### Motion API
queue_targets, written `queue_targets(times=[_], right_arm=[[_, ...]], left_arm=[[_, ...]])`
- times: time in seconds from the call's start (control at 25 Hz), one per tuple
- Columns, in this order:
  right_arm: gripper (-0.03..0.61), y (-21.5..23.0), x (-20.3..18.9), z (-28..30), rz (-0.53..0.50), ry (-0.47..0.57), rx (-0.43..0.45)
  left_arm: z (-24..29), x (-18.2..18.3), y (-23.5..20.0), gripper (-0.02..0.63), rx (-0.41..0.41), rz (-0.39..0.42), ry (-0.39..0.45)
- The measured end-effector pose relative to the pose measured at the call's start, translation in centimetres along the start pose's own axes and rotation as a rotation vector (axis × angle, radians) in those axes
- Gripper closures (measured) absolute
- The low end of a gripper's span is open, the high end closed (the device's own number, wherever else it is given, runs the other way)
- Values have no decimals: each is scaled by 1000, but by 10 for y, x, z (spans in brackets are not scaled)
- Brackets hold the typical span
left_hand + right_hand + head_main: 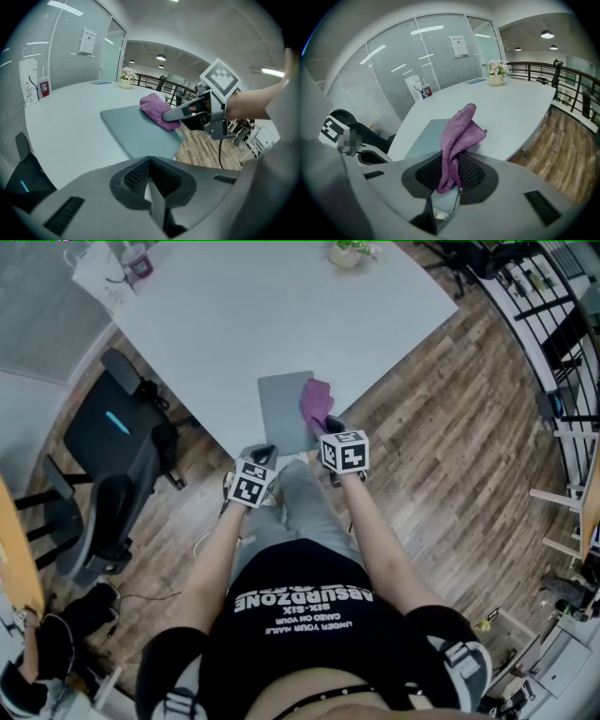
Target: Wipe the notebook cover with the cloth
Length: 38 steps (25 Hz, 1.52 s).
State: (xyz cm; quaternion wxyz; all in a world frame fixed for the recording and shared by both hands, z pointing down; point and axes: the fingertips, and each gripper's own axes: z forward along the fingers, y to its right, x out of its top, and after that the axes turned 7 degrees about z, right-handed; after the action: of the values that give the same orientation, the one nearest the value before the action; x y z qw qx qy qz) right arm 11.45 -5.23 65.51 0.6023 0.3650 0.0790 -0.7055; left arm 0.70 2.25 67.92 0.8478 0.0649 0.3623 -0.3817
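Observation:
A grey notebook (284, 411) lies flat at the near edge of the white table (244, 324). A purple cloth (316, 401) rests on its right part, with my right gripper (330, 424) shut on the cloth's near end. In the right gripper view the cloth (459, 133) rises from between the jaws of that gripper (449, 187) over the notebook (426, 136). My left gripper (263, 455) hovers just off the table's edge, near the notebook's front left corner. Its jaws (152, 187) are shut with nothing between them. The left gripper view shows the notebook (136, 133), the cloth (156, 108) and the right gripper (187, 110).
A black office chair (117, 460) stands left of the table on the wooden floor (450, 446). A flower pot (349, 253) sits at the table's far edge, and small items (131, 263) at its far left corner. A black railing (553, 315) runs along the right.

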Motion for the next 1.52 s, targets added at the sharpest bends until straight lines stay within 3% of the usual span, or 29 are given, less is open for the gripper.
queue_targets(times=[0.72,0.88,1.04,1.28,1.52], right_arm=[[483,-1,-45,-35,53,-4,4],[483,-3,-44,-34,44,-18,-2],[483,-5,-41,-32,50,-32,-21],[483,-17,-38,-27,46,-34,-48],[483,-49,-43,-14,23,-59,-11]], left_arm=[[0,0,2,597,-10,15,28],[-5,-6,-1,597,-17,-57,81],[-13,-18,-1,597,13,-25,25],[-22,-28,2,597,9,-44,17],[-26,-38,7,597,5,-35,-10]])
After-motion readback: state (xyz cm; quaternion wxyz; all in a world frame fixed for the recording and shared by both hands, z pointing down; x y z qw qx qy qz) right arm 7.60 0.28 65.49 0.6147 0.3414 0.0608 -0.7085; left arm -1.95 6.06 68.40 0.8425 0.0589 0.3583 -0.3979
